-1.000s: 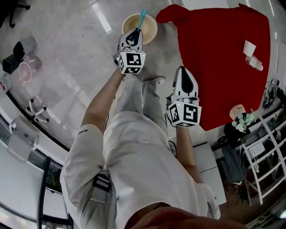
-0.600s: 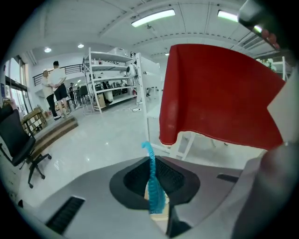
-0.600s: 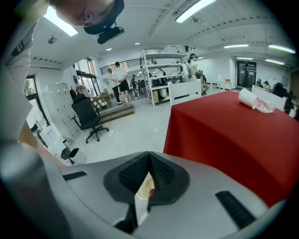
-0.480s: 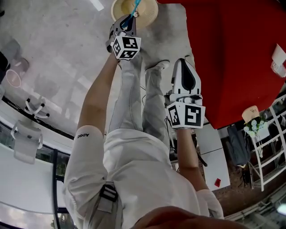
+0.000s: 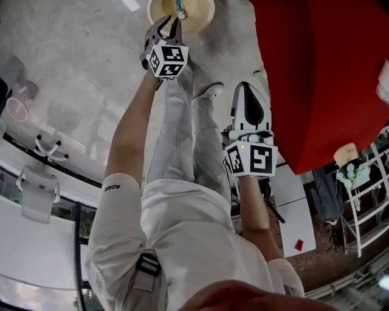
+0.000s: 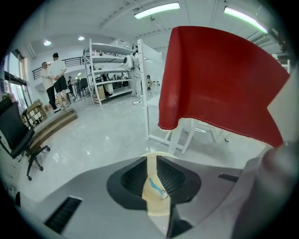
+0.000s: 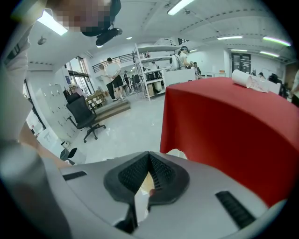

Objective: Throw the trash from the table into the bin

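A round cream bin [image 5: 202, 14] stands on the floor at the top edge of the head view. My left gripper [image 5: 169, 22] hangs just over its rim. Its jaws have just been opening and stand a narrow gap apart. Through that gap in the left gripper view [image 6: 152, 159] I see the bin [image 6: 157, 208] with a blue-and-white wrapper [image 6: 157, 187] lying loose inside it, free of the pads. The wrapper [image 5: 179, 6] also shows in the head view. My right gripper [image 5: 248, 88] is shut and empty beside the red-draped table [image 5: 316, 73], its jaws [image 7: 149, 157] meeting.
More white trash [image 7: 244, 78] lies on the red table [image 7: 233, 126]. The person's legs and shoes [image 5: 209, 93] stand between the grippers. An office chair [image 7: 82, 114], shelving racks [image 6: 112, 70] and people [image 6: 54, 73] are at the back of the room.
Both grippers have come down. The left one has reached the bin's rim, and the blue wrapper that stuck out of its jaws now lies inside the bin.
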Motion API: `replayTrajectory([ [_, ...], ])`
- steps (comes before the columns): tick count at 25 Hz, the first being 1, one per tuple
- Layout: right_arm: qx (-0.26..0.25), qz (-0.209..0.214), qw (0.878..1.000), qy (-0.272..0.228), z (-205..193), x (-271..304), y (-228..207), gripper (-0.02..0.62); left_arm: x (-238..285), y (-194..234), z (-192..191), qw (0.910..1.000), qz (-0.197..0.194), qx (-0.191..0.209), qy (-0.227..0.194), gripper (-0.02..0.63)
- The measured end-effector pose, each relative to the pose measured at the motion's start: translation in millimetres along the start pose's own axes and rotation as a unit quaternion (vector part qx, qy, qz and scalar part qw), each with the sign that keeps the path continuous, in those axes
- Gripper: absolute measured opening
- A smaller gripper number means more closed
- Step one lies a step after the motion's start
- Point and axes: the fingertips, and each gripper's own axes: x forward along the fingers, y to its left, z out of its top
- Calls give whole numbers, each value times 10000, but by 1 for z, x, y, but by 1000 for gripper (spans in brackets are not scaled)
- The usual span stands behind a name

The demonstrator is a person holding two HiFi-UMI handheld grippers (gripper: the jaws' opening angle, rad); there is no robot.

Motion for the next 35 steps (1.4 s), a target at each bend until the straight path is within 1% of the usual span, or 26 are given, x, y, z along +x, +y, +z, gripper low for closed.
replayTrajectory([
  [3,19,-29,9999,-135,6,-9,-1,8,-18,0,10,9998,67,-66,-165,57],
  [7,-7,-51,9994,-341,16,-28,2,8,-51,-10,36,9987,-6,-137,-498,55],
  [8,-29,-51,9992,-399,20,-35,3,8,-61,-13,45,9981,-25,-149,-590,50],
  [10,-135,-34,9984,-544,29,-52,6,7,-82,-20,68,9967,-64,-138,-799,7],
  [14,-422,-36,9957,-819,47,-86,11,7,-129,-32,113,9923,-182,-121,-1218,6],
  [17,-466,-180,9941,-965,60,-116,7,8,-174,-42,147,9876,-233,-216,-1534,6],
  [20,-341,-399,9917,-1173,76,-150,3,8,-220,-49,185,9799,-311,-412,-1925,6],
  [23,-194,-522,9887,-1395,88,-183,3,7,-272,-56,229,9709,-419,-371,-2329,5],
  [28,-186,-561,9830,-1736,110,-232,0,8,-366,-69,305,9475,-634,-353,-3115,6],
  [30,-115,-565,9795,-1928,121,-250,-2,7,-402,-72,328,9381,-655,-297,-3390,6],
  [32,-78,-567,9748,-2157,134,-269,-4,8,-432,-76,344,9298,-646,-158,-3619,6],
  [35,-128,-548,9677,-2457,149,-297,-2,8,-470,-82,354,9219,-523,115,-3837,6],
])
